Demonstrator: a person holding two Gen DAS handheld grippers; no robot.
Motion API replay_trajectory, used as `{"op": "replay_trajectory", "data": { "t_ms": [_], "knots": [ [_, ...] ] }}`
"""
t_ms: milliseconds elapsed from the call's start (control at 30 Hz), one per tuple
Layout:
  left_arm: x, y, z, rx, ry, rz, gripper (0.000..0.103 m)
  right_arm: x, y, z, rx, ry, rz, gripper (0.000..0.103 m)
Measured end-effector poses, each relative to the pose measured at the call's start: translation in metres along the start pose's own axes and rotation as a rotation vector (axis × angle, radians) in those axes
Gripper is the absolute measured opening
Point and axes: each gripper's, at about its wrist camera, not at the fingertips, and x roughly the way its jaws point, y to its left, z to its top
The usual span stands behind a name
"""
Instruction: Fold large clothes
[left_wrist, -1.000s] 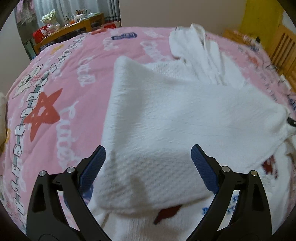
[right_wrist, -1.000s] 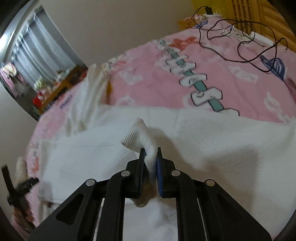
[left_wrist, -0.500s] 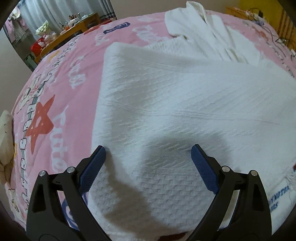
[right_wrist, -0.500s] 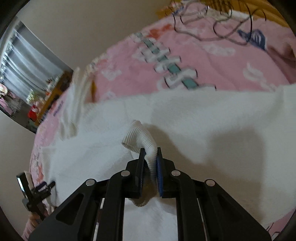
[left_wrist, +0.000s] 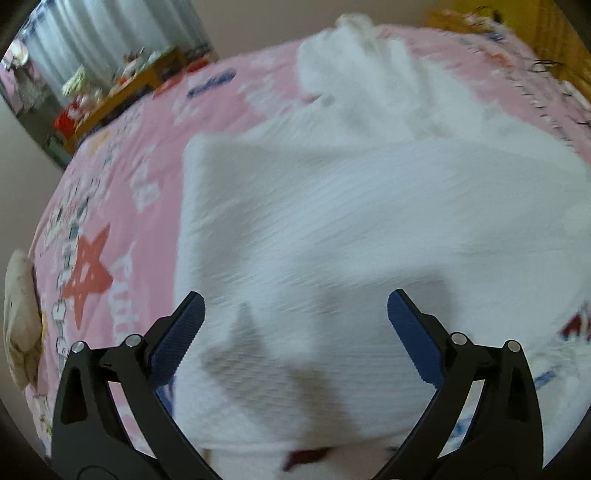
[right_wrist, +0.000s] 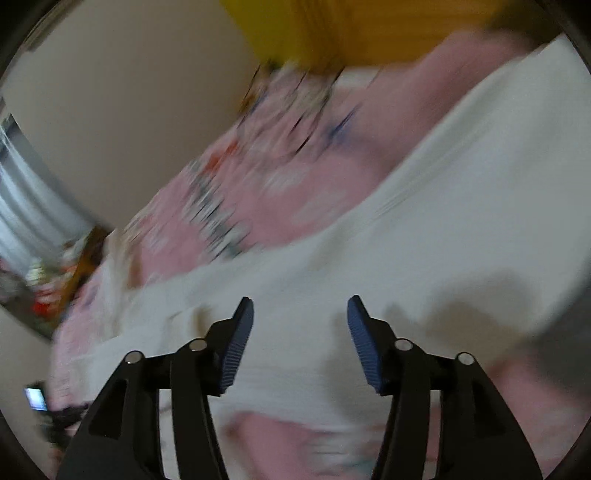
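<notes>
A large white knitted garment (left_wrist: 332, 229) lies folded over itself on a pink patterned bedspread (left_wrist: 122, 155). My left gripper (left_wrist: 295, 314) hovers over its near part, open, with nothing between the blue pads. In the right wrist view the same white garment (right_wrist: 424, 251) spreads below my right gripper (right_wrist: 300, 314). Its jaws are opening, and no cloth is between them. That view is blurred by motion.
A wooden table with clutter (left_wrist: 122, 81) and grey curtains stand beyond the bed's far left. A stuffed toy (left_wrist: 20, 317) sits at the left edge. Black cables (right_wrist: 295, 107) lie on the bedspread near a yellow wooden headboard (right_wrist: 332, 29).
My right gripper let go of the ribbed cuff that it held, opened, and swung away to the right. The left gripper shifted over the garment and stayed open.
</notes>
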Motion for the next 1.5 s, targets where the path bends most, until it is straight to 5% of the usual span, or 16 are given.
{"op": "replay_trajectory", "data": {
  "t_ms": [100, 267, 367, 633, 700, 767, 933, 1200, 1500],
  "knots": [
    [-0.013, -0.025, 0.002, 0.053, -0.059, -0.084, 0.097, -0.050, -0.040, 0.012, -0.070, -0.285, -0.128, 0.073],
    [0.001, -0.049, 0.000, 0.056, 0.013, -0.112, 0.097, -0.057, -0.105, 0.060, -0.033, -0.250, -0.236, 0.073],
    [0.021, -0.051, -0.006, -0.005, 0.061, -0.196, 0.097, -0.050, -0.137, 0.079, 0.053, -0.236, -0.246, 0.069],
    [0.029, -0.052, -0.018, -0.049, 0.063, -0.206, 0.098, -0.018, -0.151, 0.106, 0.064, -0.209, -0.224, 0.069],
    [0.029, -0.053, -0.018, -0.045, 0.056, -0.200, 0.098, -0.016, -0.150, 0.107, 0.059, -0.210, -0.209, 0.056],
    [0.028, -0.056, -0.018, -0.039, 0.048, -0.193, 0.098, -0.019, -0.150, 0.109, 0.047, -0.216, -0.229, 0.020],
    [0.028, -0.052, -0.017, -0.041, 0.046, -0.194, 0.098, -0.032, -0.149, 0.106, 0.047, -0.191, -0.215, 0.013],
    [0.014, -0.054, -0.022, -0.002, 0.018, -0.211, 0.097, -0.089, -0.107, 0.097, -0.028, -0.245, -0.188, 0.010],
    [-0.007, -0.043, -0.027, 0.057, 0.035, -0.250, 0.097, -0.106, 0.073, 0.088, -0.281, -0.236, 0.055, 0.010]
  ]
}}
